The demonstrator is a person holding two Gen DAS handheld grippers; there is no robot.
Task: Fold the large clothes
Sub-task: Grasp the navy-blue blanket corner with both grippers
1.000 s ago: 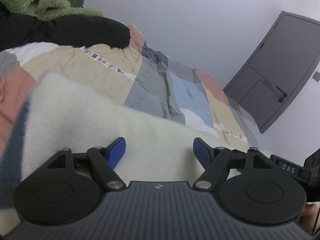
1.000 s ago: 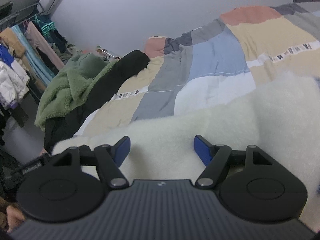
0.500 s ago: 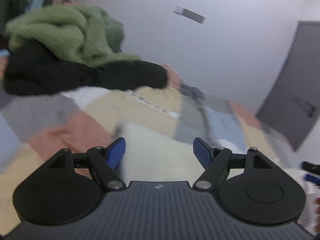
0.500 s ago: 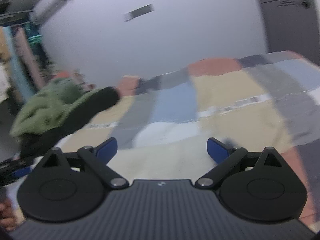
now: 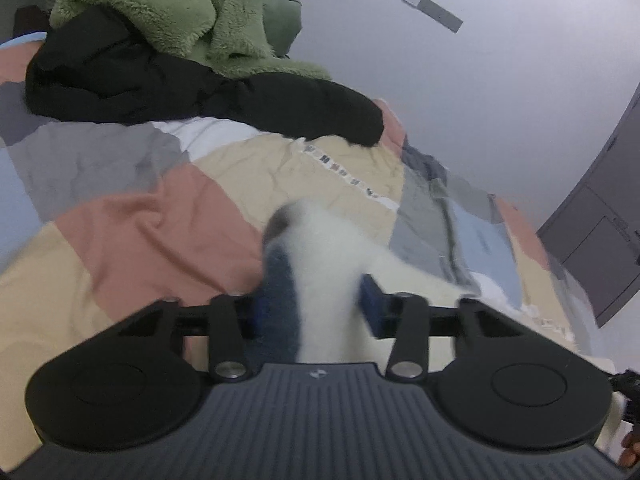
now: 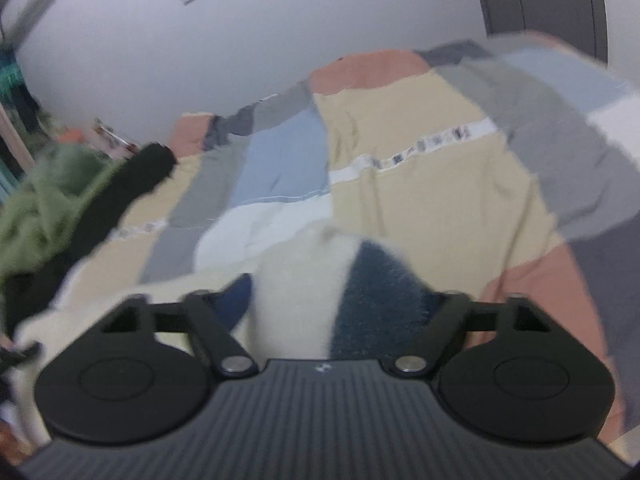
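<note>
Cream fleece garment (image 5: pixel 328 264) with a navy patch, bunched and fluffy, is pinched in both just-closing claws (image 5: pixel 310 310) (image 6: pixel 338 300).

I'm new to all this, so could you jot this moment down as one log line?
stage: grasping fleece garment | left gripper: jaws closing on a bunched end | right gripper: jaws closing on another | surface: patchwork bedspread

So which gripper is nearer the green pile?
Left. Green pile sits ahead of the left gripper, farther aside from the right gripper. Both jaws have just been closing around white fleece.
</note>
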